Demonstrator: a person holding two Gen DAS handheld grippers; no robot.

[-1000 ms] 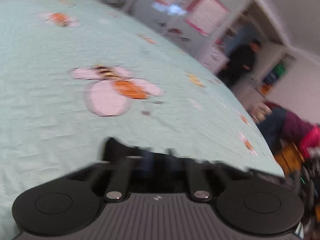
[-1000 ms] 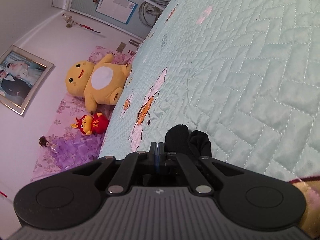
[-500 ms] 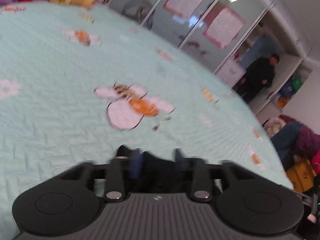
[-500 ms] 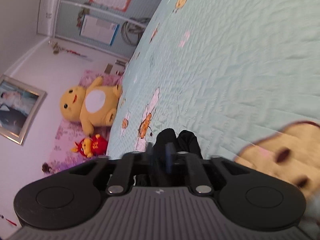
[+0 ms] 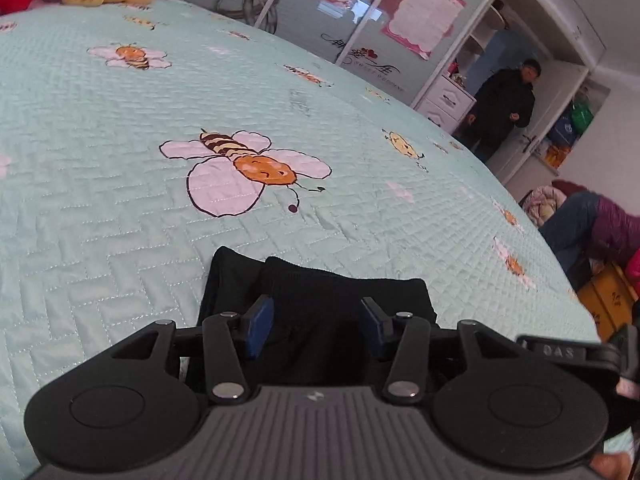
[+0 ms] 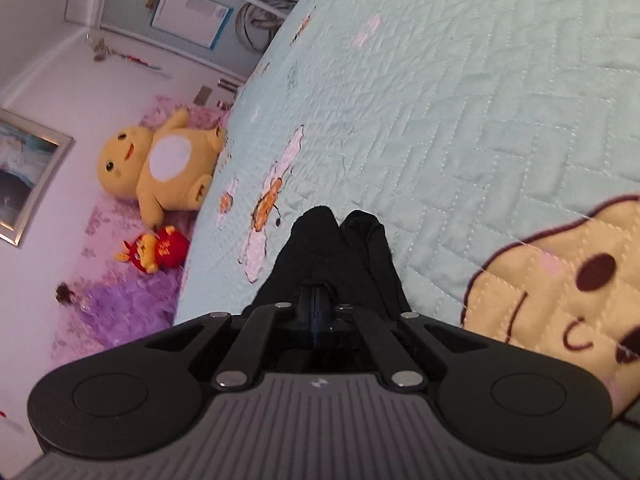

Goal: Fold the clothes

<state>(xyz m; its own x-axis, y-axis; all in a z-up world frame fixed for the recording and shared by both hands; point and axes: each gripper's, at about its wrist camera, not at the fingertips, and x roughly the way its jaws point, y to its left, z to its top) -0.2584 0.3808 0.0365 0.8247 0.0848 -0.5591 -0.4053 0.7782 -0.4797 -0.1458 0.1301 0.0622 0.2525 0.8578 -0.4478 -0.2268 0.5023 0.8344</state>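
Both handheld grippers share one build: a ribbed grey housing flanked by two round matte-black discs, with black linkage arms pinned by silver rivets. The left gripper (image 5: 316, 322) carries blue pads (image 5: 258, 322) (a small logo marks each housing's centre); the right gripper (image 6: 316, 312) matches it.

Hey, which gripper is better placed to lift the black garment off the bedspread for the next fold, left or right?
Right, probably. The right gripper is shut on the black garment, so it could lift at once. The left gripper has its blue pads apart over the cloth on the bedspread and would need to close first.
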